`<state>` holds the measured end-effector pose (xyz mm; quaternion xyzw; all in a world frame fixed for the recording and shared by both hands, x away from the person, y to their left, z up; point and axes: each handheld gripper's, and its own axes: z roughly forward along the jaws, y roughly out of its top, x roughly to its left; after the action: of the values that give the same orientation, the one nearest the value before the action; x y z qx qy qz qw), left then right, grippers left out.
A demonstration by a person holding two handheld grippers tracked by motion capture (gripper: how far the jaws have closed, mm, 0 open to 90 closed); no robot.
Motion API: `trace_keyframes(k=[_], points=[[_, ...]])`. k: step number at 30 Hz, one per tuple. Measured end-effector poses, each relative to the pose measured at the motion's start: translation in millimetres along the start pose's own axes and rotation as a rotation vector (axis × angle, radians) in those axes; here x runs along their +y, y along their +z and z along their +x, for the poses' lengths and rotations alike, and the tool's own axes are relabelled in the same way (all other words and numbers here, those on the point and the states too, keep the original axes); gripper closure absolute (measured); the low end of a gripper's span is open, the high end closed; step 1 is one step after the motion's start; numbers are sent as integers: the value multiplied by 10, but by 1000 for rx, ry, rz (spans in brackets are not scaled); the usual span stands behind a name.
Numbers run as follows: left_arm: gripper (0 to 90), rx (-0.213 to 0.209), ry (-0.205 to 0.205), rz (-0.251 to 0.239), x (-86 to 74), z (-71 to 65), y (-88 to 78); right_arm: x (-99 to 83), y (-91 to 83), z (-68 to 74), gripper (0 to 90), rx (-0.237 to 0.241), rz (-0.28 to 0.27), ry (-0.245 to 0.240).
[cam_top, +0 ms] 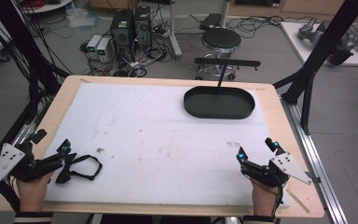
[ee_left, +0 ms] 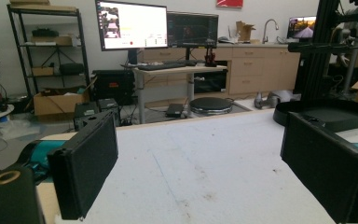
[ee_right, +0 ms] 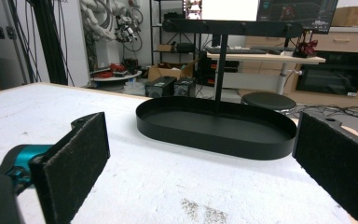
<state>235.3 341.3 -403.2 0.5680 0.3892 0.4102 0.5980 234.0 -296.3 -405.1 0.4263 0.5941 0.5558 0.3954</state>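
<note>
One black tray [cam_top: 219, 103], one strap [cam_top: 81, 168]; two tools [cam_top: 51, 141] [cam_top: 256, 147], both spread wide.

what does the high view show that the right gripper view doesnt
High view: a black strap lies on the white mat beside the left gripper, and both hands are in sight. Right gripper view: monitors on a desk behind the stand's crossbar. Both: the oval black tray with its upright post, and the right gripper with its jaws apart.
</note>
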Motion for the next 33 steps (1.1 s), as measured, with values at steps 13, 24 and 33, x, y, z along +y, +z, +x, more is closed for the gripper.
trace_keyframes(k=[13,24,33], points=[[114,-51,25,43,91,-66,22,-7,-2,-18,28,-4,1,1],[114,-88,67,62,151,-172,52,-1,-16,-22,28,-6,-1,2],[114,-63,35,16,156,-98,-5,-4,-1,-7,28,-3,4,-5]])
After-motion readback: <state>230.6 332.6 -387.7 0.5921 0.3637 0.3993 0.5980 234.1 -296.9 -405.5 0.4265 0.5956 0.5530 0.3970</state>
